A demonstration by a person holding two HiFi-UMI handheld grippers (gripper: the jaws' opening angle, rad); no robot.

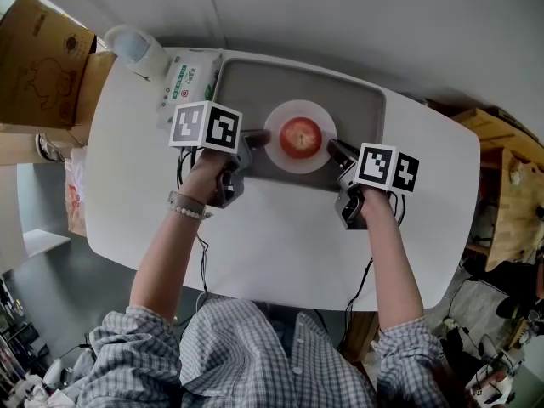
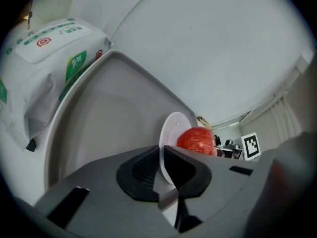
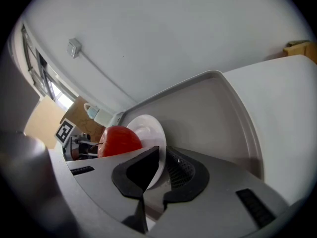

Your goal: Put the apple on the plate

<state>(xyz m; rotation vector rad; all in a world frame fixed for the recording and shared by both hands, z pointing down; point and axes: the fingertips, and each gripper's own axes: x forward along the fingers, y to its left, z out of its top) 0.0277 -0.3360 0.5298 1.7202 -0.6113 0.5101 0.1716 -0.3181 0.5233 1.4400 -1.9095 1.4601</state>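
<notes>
A red apple (image 1: 300, 137) lies on a small white plate (image 1: 280, 117) over a grey tray (image 1: 246, 83). My left gripper (image 1: 259, 137) is shut on the plate's left rim. The right gripper (image 1: 337, 150) is shut on its right rim. In the left gripper view the plate (image 2: 171, 128) runs edge-on between the jaws of the left gripper (image 2: 162, 155), with the apple (image 2: 197, 140) just beyond. The right gripper view shows the plate (image 3: 148, 128) pinched by the right gripper (image 3: 162, 155), apple (image 3: 119, 140) to the left. Whether the plate touches the tray I cannot tell.
The tray stands at the back of a white table (image 1: 280, 245). A pack of wet wipes (image 1: 189, 75) lies against the tray's left side, with a white jug (image 1: 136, 45) behind it. A cardboard box (image 1: 42, 58) stands off the table's left, wooden furniture (image 1: 501, 143) off its right.
</notes>
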